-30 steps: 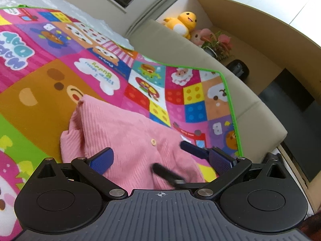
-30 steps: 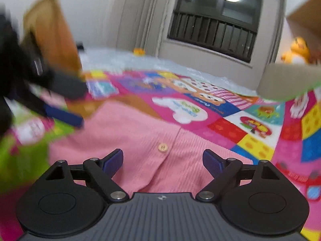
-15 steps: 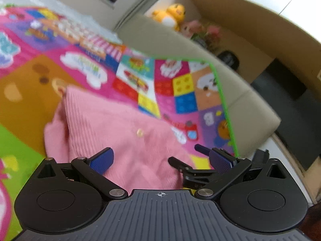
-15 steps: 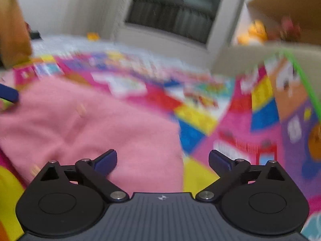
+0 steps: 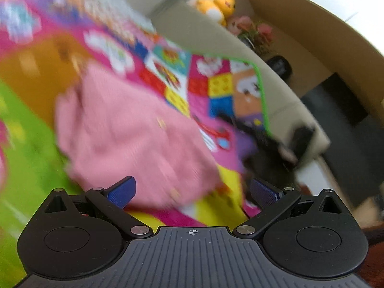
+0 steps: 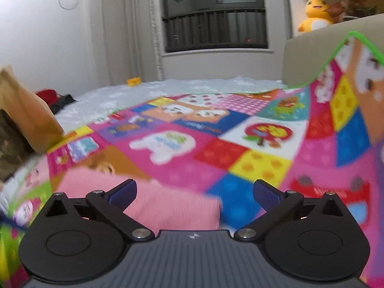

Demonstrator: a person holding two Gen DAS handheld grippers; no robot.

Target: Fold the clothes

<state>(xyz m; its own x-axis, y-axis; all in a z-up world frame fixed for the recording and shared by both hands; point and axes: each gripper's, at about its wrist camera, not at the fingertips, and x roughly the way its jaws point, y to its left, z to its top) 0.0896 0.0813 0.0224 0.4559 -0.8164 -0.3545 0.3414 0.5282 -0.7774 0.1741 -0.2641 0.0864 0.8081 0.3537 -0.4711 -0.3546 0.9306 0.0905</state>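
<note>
Left wrist view, nearest first: the left gripper (image 5: 192, 188) has its blue-padded jaws spread wide with nothing between them. It hovers over the near edge of a pink ribbed garment (image 5: 129, 129), which lies bunched and partly folded on a bright cartoon-patterned play mat (image 5: 220, 88). The picture is blurred, so creases and the small buttons on the cloth are hard to make out. A dark shape at the mat's right edge is probably the other gripper, but the blur makes this uncertain. Beyond the mat's green border sits a beige sofa (image 5: 189, 26), with a yellow plush toy (image 5: 216, 6) on a ledge behind it.

Right wrist view: the right gripper (image 6: 194, 193) is also released and empty, low over the mat. The garment's corner (image 6: 172, 206) sits between its fingers, left of centre. Holding both jaws apart beside the cloth suggests the garment rests freely while the next grasp point is chosen. Farther back are a white cover (image 6: 168, 87), a dark window (image 6: 216, 12) and the toy.
</note>
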